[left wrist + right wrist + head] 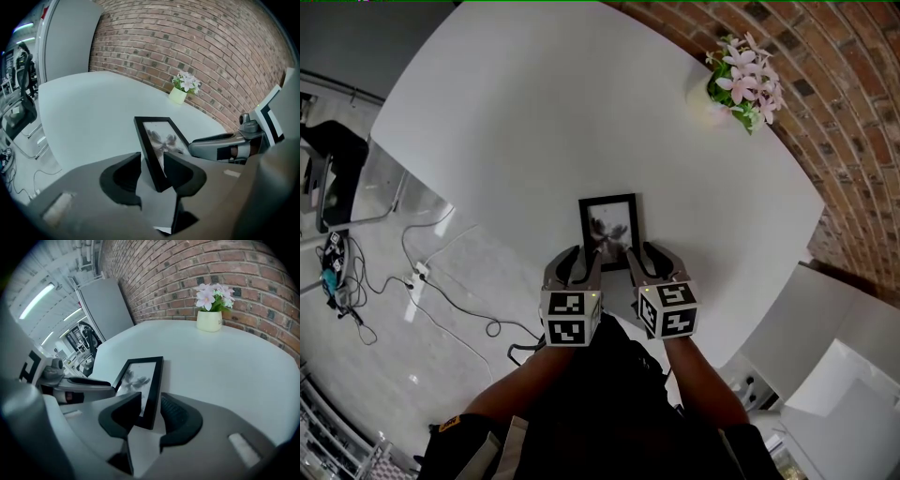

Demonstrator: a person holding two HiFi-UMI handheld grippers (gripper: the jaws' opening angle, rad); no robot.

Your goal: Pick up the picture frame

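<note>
A black picture frame [608, 230] with a grey flower print lies flat on the round white table [534, 112], near its front edge. My left gripper [581, 259] stands at the frame's near left corner. In the left gripper view the frame's left border [151, 154] runs between the jaws of my left gripper [152, 168], with a gap showing beside it. My right gripper [649, 259] sits at the near right corner. There the right border [153, 390] passes between the jaws of my right gripper [150, 411], and the pads stand clear of it. Both grippers are open.
A small pot of pink flowers [742, 84] stands at the table's far right, close to the brick wall [853, 122]. Cables [422, 281] and a black chair [333, 169] are on the floor to the left. White furniture [834, 375] stands to the right.
</note>
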